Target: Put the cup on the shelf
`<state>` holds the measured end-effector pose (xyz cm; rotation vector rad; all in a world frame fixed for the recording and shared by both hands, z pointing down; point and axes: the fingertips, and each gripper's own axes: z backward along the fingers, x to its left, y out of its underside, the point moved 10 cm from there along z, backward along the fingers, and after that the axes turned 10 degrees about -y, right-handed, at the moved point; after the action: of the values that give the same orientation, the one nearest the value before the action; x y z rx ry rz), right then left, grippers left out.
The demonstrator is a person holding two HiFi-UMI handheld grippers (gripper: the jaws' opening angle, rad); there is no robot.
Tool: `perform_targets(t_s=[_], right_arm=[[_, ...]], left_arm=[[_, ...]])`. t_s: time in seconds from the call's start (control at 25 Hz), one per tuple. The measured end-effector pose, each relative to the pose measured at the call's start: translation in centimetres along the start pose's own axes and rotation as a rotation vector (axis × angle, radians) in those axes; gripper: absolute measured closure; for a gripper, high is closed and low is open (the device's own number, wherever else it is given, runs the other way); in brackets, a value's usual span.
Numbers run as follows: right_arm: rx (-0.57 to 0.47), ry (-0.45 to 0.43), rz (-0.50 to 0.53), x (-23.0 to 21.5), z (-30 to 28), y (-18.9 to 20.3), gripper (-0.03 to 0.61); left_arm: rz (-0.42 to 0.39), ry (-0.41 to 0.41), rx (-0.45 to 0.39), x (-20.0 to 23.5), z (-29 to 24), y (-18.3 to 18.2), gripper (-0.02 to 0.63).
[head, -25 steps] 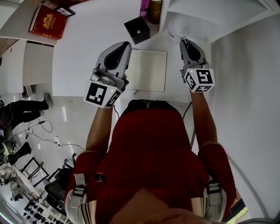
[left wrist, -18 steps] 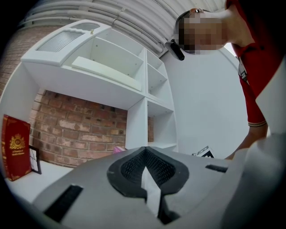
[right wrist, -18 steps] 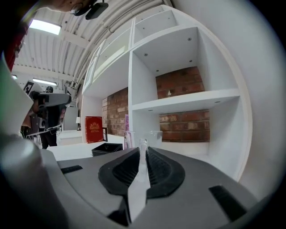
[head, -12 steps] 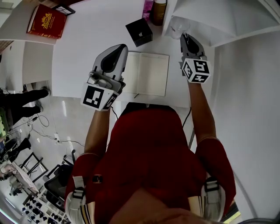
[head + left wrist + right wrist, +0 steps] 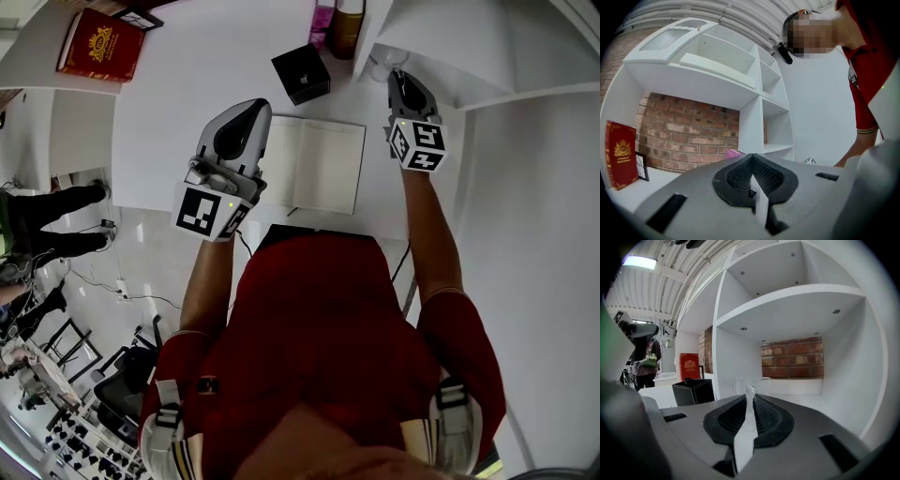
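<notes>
One cup pinched by right gripper at shelf, left gripper pressed together, red book print illegible.

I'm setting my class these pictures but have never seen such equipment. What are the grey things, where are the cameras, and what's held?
A person holds a two-jaw gripper in each hand. The head view looks down from a camera on the person's head; the other two cameras ride on the grippers, looking along their jaws. The right gripper is clamped on the wall of a clear cup, in front of a white shelf compartment. The left gripper is shut and empty. On the white table are an open notebook and a black box; a red book stands by the brick wall.
</notes>
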<state>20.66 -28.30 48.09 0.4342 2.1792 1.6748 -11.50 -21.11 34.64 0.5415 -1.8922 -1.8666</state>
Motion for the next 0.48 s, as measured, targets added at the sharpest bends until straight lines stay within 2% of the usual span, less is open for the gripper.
perform_targets(t_s=[0.48], right_arm=[[-0.001,-0.004,-0.002,-0.8,-1.4,0.9,0.551]], left_arm=[[-0.001,0.006,0.014,0.3,-1.3,0.2,0.608]])
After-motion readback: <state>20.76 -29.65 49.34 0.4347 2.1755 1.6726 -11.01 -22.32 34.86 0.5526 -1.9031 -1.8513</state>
